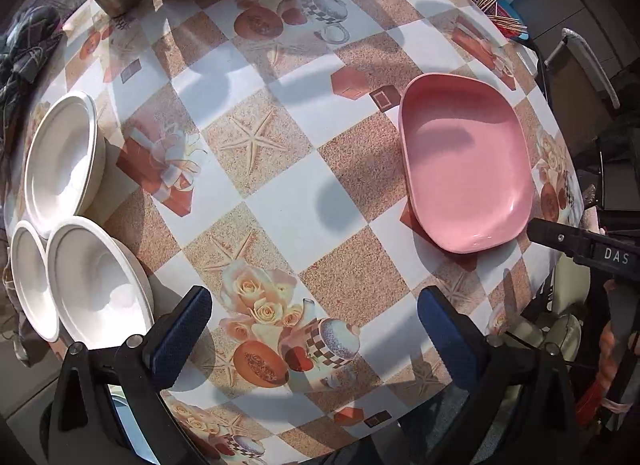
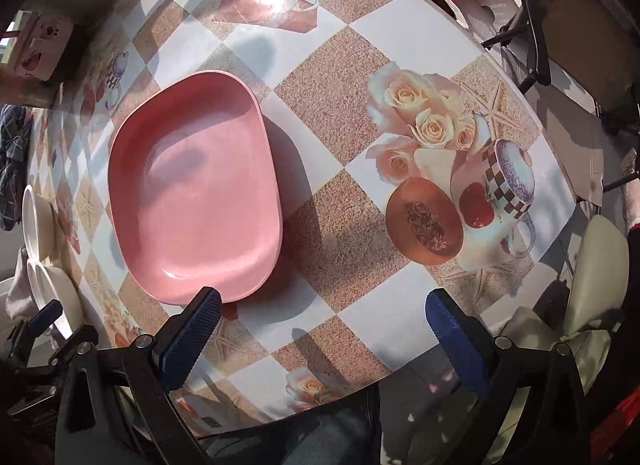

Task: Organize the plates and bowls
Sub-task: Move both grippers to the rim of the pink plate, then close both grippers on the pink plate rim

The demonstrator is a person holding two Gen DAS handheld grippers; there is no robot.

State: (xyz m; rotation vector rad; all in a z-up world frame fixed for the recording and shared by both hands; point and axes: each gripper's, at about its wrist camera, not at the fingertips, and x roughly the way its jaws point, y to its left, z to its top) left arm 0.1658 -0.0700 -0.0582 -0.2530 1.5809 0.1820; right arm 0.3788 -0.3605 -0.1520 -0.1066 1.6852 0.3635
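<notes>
Surface (image 1: 280, 201): round, checkered cloth — sunlit.
Pink plate (image 2: 192, 189): near the right edge.
White bowls (image 1: 64, 153): left edge.
Left tool (image 1: 316, 329): released — empty.
Right tool (image 2: 324, 333): released, by the plate.

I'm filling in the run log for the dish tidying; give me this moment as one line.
left gripper: jaws open, empty | right gripper: jaws open, empty | pink plate: on table | white bowls: table's left edge

Bowls (image 1: 64, 153) lie left of the plate (image 1: 464, 169).
</notes>
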